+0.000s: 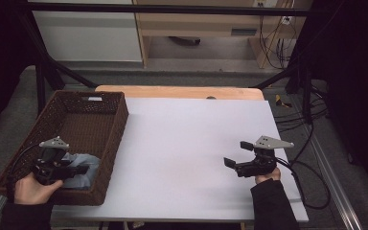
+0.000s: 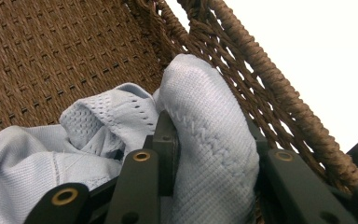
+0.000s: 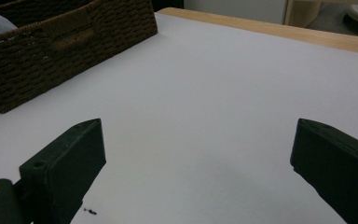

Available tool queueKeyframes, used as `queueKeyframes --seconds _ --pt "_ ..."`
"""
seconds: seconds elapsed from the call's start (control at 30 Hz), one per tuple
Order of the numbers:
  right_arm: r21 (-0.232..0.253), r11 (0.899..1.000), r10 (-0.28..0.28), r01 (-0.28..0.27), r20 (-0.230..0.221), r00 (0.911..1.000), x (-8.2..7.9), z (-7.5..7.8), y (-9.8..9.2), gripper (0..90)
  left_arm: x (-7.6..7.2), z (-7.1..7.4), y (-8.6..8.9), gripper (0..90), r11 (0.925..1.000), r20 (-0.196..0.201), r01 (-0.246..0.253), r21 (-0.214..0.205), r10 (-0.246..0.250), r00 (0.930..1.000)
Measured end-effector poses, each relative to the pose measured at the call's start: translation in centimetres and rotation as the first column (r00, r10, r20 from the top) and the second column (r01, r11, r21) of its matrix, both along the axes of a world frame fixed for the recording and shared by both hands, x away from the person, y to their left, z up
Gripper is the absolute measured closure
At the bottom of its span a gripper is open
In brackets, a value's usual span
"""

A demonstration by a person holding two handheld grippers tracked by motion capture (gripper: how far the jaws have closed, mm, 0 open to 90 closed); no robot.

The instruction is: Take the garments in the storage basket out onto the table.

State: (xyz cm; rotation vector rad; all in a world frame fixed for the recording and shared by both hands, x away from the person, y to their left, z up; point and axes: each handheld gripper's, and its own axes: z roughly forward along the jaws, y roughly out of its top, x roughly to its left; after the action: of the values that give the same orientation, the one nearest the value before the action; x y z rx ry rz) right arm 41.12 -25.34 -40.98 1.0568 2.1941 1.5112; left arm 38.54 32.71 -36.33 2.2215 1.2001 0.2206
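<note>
Clamping a thick fold of the pale blue cloth (image 2: 209,140), the left gripper (image 1: 61,170) sits inside the brown woven basket (image 1: 110,139) near its right wall; the right gripper (image 1: 242,158) hovers wide-jawed over the white table (image 1: 182,143), well apart

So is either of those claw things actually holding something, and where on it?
The left gripper pinches a raised fold of the pale blue cloth inside the wicker basket. The right gripper is open, holding nothing.
</note>
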Motion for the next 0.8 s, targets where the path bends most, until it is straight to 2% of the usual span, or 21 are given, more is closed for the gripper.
queueKeyframes --seconds 0.17,0.8 --pt "0.001 1.0 0.0 0.0 0.001 1.0 0.0 0.0 0.0 3.5 -0.1 0.2 0.3 67.2 0.9999 0.006 -0.007 -0.014 0.007 1.0" --pt "-0.001 1.0 0.001 -0.001 0.001 1.0 0.0 0.0 0.1 3.5 -0.5 1.7 1.5 67.2 0.9971 0.07 -0.037 -0.066 0.041 0.9967"
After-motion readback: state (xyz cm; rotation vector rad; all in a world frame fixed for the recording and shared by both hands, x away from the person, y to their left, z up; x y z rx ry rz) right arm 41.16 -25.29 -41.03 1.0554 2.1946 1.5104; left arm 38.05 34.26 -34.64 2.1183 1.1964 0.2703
